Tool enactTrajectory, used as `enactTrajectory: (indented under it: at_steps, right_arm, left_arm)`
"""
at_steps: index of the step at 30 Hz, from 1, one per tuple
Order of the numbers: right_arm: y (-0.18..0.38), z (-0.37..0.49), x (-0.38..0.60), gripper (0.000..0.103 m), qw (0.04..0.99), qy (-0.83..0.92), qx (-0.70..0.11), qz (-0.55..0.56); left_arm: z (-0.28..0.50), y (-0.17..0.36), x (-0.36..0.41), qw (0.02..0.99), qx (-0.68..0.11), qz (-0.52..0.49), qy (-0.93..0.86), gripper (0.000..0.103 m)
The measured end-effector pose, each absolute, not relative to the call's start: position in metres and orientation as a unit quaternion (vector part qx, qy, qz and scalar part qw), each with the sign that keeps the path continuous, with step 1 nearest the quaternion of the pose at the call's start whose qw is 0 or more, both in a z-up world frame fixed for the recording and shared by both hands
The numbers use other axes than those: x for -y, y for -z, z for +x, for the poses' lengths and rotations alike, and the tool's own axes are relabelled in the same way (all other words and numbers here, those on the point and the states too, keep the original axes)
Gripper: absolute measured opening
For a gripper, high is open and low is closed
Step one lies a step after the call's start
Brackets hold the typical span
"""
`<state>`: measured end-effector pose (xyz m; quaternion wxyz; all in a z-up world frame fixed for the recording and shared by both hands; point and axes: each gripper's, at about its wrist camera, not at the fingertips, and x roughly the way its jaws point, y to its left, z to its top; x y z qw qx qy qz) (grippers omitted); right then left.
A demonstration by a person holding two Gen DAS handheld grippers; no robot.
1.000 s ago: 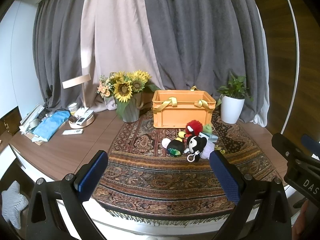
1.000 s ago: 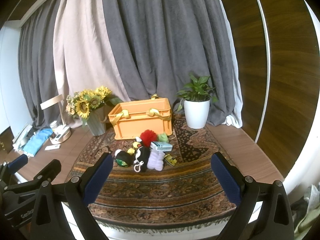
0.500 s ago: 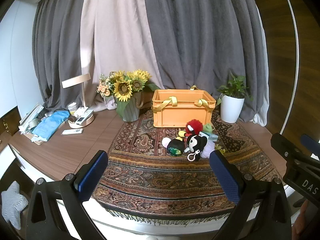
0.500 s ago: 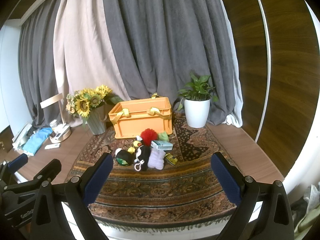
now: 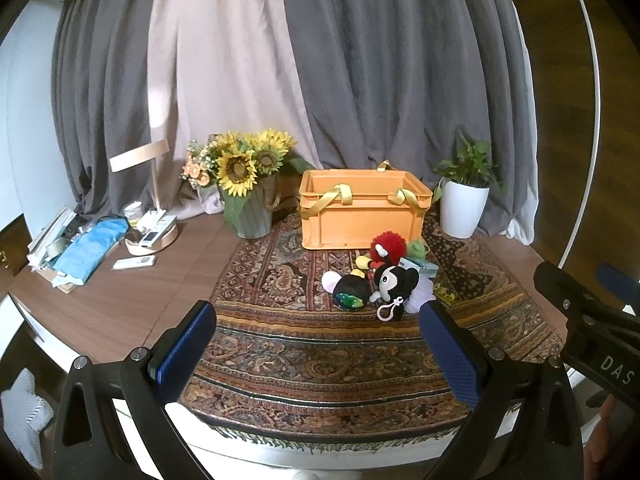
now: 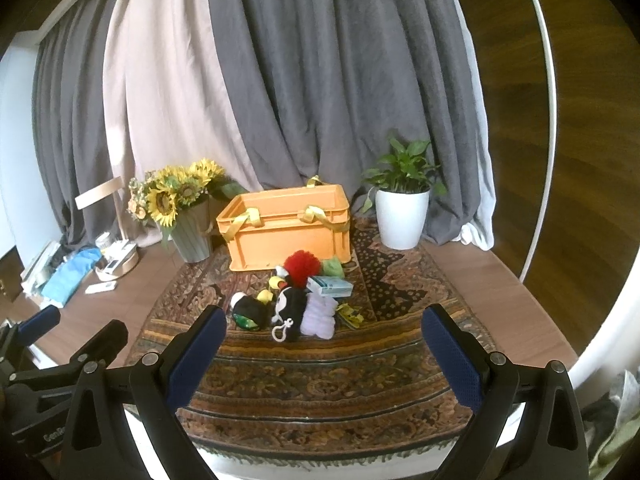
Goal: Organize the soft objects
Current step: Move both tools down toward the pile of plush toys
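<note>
Hovering over the near edge of the rug [image 5: 280,344], the left tool [image 5: 318,344] has its blue-padded fingers spread wide with nothing between them. The right tool [image 6: 324,350] hangs beside it, its fingers likewise wide apart and empty.

The soft toys [image 5: 376,276] lie in a small heap on the rug, just in front of the orange crate [image 5: 360,216] and well ahead of both tools. A black-and-white plush [image 6: 290,306] with a clip ring lies at the front, touching a pale purple plush [image 6: 320,316]; a red pompom [image 6: 302,264] sits behind, near the crate wall. The crate stands open-topped, yellow straps draped over its rim. Sunflowers [image 5: 240,168] stand left of it, a potted plant [image 5: 464,200] right, on the wooden tabletop [image 5: 132,300].
</note>
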<state>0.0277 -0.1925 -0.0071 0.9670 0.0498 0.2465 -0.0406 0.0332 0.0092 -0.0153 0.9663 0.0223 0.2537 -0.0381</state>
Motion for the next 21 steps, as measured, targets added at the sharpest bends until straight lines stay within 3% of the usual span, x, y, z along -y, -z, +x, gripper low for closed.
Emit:
enactTrajectory:
  at_steps: [7,21]
  right_arm:
    - [0.022,0.072,0.178,0.098,0.96,0.037,-0.272,0.05]
    - [0.064,0.16,0.159,0.073,0.936,0.037,-0.341,0.083]
  left_arm:
    - [0.077,0.03,-0.02,0.961,-0.268,0.031,0.063,0.103]
    - [0.174,0.07,-0.032,0.933,-0.316,0.056,0.159,0.101]
